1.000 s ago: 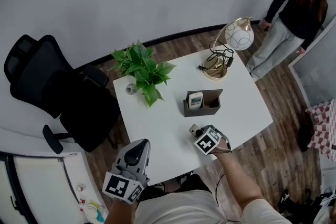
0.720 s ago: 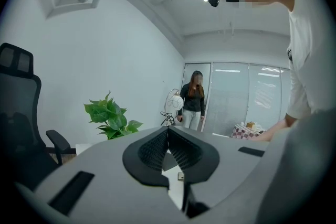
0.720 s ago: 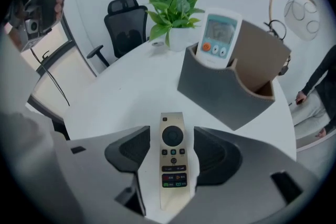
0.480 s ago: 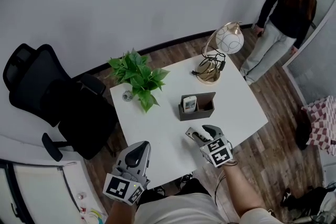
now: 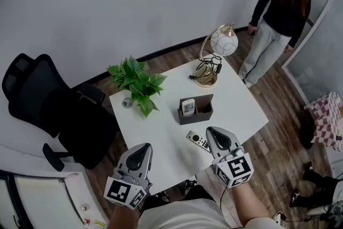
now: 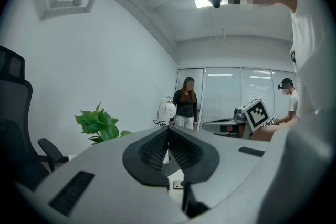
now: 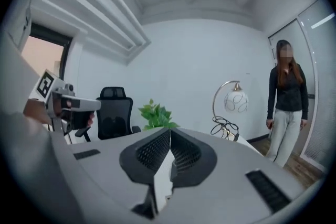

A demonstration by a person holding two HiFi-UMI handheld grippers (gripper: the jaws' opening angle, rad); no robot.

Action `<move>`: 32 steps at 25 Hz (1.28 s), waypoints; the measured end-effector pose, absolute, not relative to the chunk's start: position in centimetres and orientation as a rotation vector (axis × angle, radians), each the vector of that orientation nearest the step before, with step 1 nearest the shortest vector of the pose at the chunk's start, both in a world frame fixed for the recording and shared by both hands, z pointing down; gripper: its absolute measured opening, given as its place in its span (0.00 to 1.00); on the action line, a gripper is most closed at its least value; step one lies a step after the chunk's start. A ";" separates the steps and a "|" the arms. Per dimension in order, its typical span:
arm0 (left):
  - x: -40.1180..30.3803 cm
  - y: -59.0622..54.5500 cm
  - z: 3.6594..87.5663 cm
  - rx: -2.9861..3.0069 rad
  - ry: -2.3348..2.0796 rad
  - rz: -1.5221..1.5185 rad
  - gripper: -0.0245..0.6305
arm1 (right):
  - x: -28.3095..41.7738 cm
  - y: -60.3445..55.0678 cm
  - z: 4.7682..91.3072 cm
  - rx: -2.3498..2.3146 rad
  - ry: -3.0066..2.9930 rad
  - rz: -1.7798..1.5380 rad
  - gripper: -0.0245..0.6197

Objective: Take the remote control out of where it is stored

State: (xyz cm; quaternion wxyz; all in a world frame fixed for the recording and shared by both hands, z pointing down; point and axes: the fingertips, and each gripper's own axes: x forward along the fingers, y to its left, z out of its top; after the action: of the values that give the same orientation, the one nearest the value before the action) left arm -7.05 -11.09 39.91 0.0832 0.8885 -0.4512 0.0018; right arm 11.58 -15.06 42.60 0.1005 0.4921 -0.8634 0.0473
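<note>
A dark open holder (image 5: 204,110) stands mid-table with a white remote (image 5: 187,106) upright in its left end. A grey remote with buttons (image 5: 197,141) lies flat on the white table (image 5: 236,102), in front of the holder. My right gripper (image 5: 213,133) (image 7: 169,132) hovers above and just right of the grey remote. Its jaws have just been closing and are shut with nothing between them. My left gripper (image 5: 143,147) (image 6: 168,129) is shut and empty, held level off the table's near left edge.
A green potted plant (image 5: 136,83) and a small round object (image 5: 126,103) sit at the table's left. A gold lamp with a white globe (image 5: 214,53) stands at the far right corner. A black office chair (image 5: 48,99) is to the left; a person (image 5: 273,24) stands beyond the table.
My right gripper was low over the table's near side, then open by the grey remote. It has now risen and shut, with the remote lying on the table. The left gripper barely moved.
</note>
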 end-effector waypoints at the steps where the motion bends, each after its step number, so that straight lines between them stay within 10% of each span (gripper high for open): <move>1: -7.0 -11.1 39.6 2.656 -1.345 -0.004 0.05 | 11.6 -14.7 41.5 1.474 -2.580 0.120 0.06; 32: -7.2 -10.8 38.2 2.693 -1.354 -0.027 0.05 | 11.6 -15.5 41.5 1.521 -2.516 0.106 0.08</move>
State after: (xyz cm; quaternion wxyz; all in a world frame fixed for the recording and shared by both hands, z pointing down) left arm -7.16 -10.83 38.23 0.0635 0.8916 -0.4482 -0.0089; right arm 11.65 -15.47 41.46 0.0998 0.5144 -0.8510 0.0357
